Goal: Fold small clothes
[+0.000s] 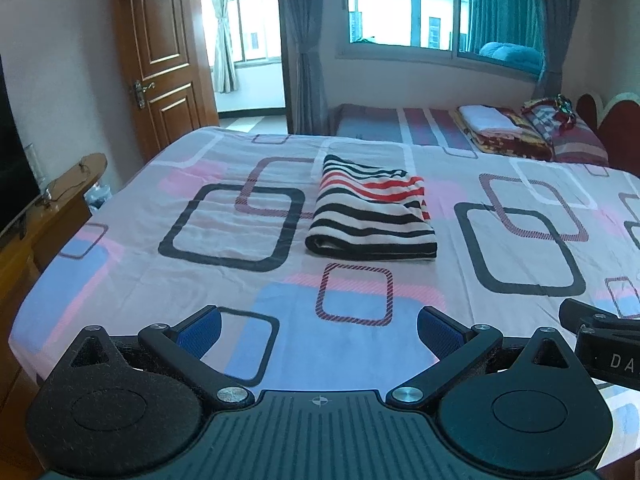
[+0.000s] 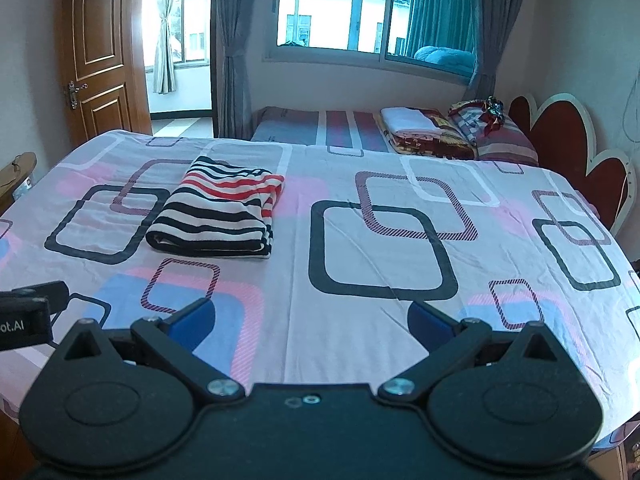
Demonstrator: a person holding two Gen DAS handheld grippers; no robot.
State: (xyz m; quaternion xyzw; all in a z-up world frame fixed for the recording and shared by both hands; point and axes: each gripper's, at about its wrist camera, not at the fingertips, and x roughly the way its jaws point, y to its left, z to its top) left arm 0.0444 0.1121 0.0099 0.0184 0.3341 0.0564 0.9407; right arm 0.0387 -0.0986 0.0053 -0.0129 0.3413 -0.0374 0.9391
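Observation:
A striped garment (image 1: 374, 210) in black, white and red lies folded into a compact rectangle on the patterned bedsheet (image 1: 200, 264). It also shows in the right wrist view (image 2: 220, 214), left of centre. My left gripper (image 1: 318, 330) is open and empty, held above the near edge of the bed, well short of the garment. My right gripper (image 2: 310, 322) is open and empty too, near the bed's front edge and to the right of the garment. Each gripper's body shows at the edge of the other's view.
A second bed (image 2: 320, 130) with stacked blankets (image 2: 420, 130) stands behind, under the window. A wooden door (image 1: 164, 52) is at the back left. A wooden cabinet (image 1: 52, 200) stands left of the bed. A red headboard (image 2: 568, 140) is at the right.

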